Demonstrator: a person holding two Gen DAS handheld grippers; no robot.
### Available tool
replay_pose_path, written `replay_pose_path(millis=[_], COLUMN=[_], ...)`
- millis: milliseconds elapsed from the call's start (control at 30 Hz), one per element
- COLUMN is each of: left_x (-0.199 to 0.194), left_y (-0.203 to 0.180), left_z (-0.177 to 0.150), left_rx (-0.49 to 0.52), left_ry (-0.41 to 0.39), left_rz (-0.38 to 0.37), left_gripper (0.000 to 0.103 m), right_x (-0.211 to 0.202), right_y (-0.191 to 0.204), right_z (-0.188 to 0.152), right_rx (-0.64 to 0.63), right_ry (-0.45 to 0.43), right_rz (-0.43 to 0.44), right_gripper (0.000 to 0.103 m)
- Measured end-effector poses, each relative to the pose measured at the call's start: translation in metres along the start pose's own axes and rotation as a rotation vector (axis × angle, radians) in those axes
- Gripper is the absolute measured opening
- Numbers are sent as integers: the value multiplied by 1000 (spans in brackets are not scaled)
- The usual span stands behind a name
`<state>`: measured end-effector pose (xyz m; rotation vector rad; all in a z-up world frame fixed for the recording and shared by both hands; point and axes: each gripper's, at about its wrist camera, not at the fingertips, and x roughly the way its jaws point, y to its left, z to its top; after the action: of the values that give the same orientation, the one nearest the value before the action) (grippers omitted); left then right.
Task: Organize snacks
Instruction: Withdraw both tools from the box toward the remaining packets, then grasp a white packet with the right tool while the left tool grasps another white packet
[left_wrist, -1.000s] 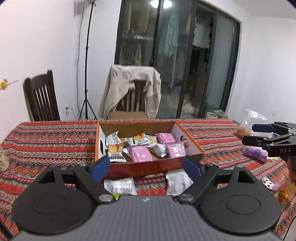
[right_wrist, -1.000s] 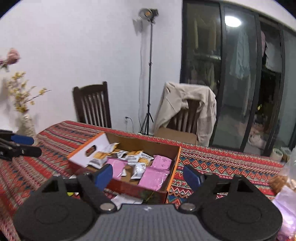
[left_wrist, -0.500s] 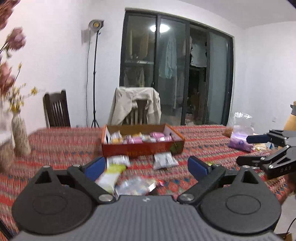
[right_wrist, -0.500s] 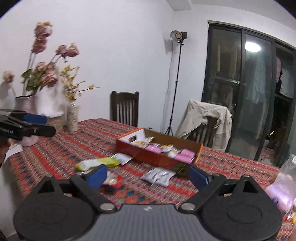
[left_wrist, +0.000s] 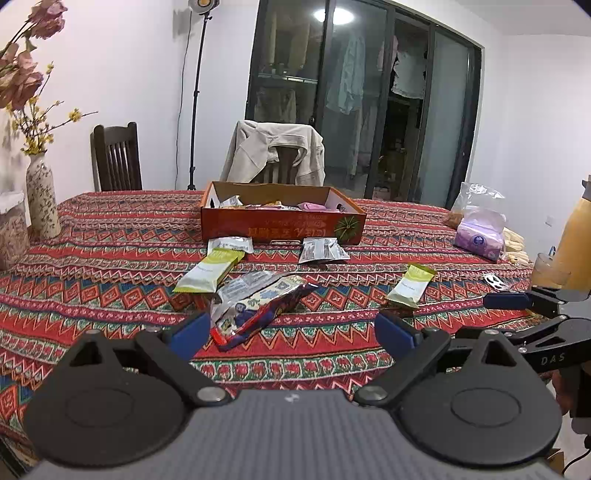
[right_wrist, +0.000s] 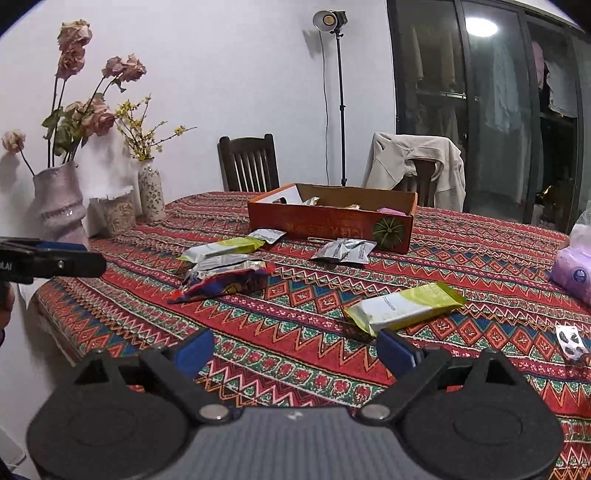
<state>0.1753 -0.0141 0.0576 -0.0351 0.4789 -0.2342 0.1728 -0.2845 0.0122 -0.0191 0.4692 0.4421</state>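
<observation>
Right tongs (right_wrist: 294, 350) wide apart — lavender vase (right_wrist: 61, 205) theirs alone.

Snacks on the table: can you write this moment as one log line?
left gripper: open, empty | right gripper: open, empty | box: partly filled | loose snacks: on tablecloth

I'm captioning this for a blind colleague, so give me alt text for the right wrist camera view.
The open right gripper, holding nothing, points across a red patterned tablecloth toward a green-and-white snack packet just ahead. Farther off, more loose packets lie before an orange cardboard box of snacks, with vases of flowers at left.
</observation>
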Motion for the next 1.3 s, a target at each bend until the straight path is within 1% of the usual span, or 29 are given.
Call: replay_pose_path(millis=[267,367,467,567,633,700,733,767,833,900,967,1033,1100,1167,1233,1300], left_x=[28,47,74,111,137,168,186,204,241,279,309,325,336,343,348,352], left_y=[7,15,24,39,47,56,61,66,76,84,87,87,88,91,92,92], left_z=[3,10,23,46,62,80,88,95,105,109,109,105,102,100,102,102], left_rx=[-22,-30,-5,17,33,44,44,35,14,13,39,72,96,95,93,101], left_ry=[34,48,56,69,86,112,131,156,225,299,361,376,375,372,362,361], left_rz=[-19,-20,-2,7,7,-10,-23,-30,-36,-52,-47,-10,-6,-3,1,-4], left_gripper=[97,97,97,93,87,81,80,79,78,78,79,79,79,79,80,79], right_x=[10,22,39,64,83,102,112,124,152,186,216,247,269,289,301,309], right_y=[-9,-14,-21,-29,-32,-36,-39,-41,-49,-56,-62,-69,-71,-70,-67,-57], right_z=[7,10,15,24,34,47,54,62,79,93,102,111,115,116,117,118], right_rx=[31,53,74,80,73,54,46,39,35,33,52,84,105,102,84,40], right_ry=[-14,-10,-1,15,23,22,22,26,51,86,120,159,191,220,224,218], right_rz=[-8,-8,-10,-3,1,9,14,19,26,24,42,58,54,48,48,53], right_gripper=[94,93,93,91,87,86,84,78,72,72,71,70,69,69,68,68])
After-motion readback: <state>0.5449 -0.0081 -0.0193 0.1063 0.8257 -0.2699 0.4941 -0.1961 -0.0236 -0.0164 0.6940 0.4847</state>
